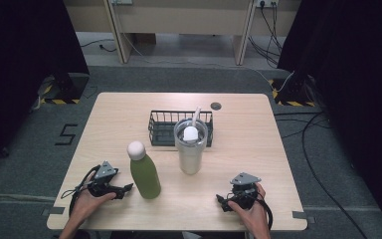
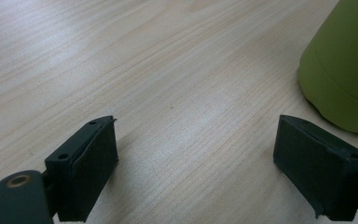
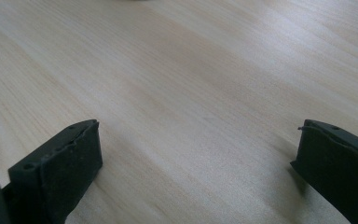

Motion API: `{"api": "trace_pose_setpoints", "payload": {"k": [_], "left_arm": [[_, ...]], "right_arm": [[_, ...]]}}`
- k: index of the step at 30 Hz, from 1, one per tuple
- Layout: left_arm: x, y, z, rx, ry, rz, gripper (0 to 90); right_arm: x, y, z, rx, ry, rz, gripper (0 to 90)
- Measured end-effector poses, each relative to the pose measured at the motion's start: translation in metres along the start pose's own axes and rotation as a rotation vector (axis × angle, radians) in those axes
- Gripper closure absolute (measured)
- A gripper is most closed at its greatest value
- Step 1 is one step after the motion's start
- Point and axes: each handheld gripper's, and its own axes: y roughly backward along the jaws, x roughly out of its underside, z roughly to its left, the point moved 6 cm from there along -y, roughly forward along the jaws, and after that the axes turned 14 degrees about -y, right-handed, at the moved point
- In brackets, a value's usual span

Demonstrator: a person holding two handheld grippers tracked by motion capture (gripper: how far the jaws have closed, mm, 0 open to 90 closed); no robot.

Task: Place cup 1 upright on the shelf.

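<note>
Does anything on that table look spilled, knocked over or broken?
Nothing stands out. The green bottle and the tumbler stand upright, the wire basket sits level behind them, and the table looks dry.

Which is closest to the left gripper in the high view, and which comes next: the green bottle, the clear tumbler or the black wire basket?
From the left gripper, nearest first:
1. Green bottle, just beside the jaws, towards the table's middle.
2. Clear tumbler, farther right, mid-table.
3. Black wire basket, behind the tumbler, farthest back.
</note>
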Motion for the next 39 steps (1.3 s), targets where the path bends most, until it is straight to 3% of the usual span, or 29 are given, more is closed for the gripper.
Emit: {"api": "trace_pose_setpoints", "payload": {"k": [9,14,19,27,32,39], "left_arm": [[0.0,0.0,0.0,0.0,0.0,0.0,12.7],[0.0,0.0,0.0,0.0,0.0,0.0,12.7],[0.0,0.0,0.0,0.0,0.0,0.0,12.7],[0.0,0.0,0.0,0.0,0.0,0.0,12.7],[0.0,0.0,0.0,0.0,0.0,0.001,12.7],[0.0,0.0,0.0,0.0,0.0,0.0,12.7]], "right_arm": [[0.0,0.001,0.0,-0.005,0.0,-0.001,1.8],[-0.002,0.003,-0.001,-0.003,-0.01,-0.035,17.3],[-0.005,0.006,0.004,-0.03,0.003,-0.044,15.0],[-0.018,0.01,0.01,-0.057,0.018,-0.112,15.2],[-0.036,0.01,0.021,-0.087,0.052,-0.169,15.2],[-0.052,0.006,0.032,-0.107,0.074,-0.206,15.2]]}}
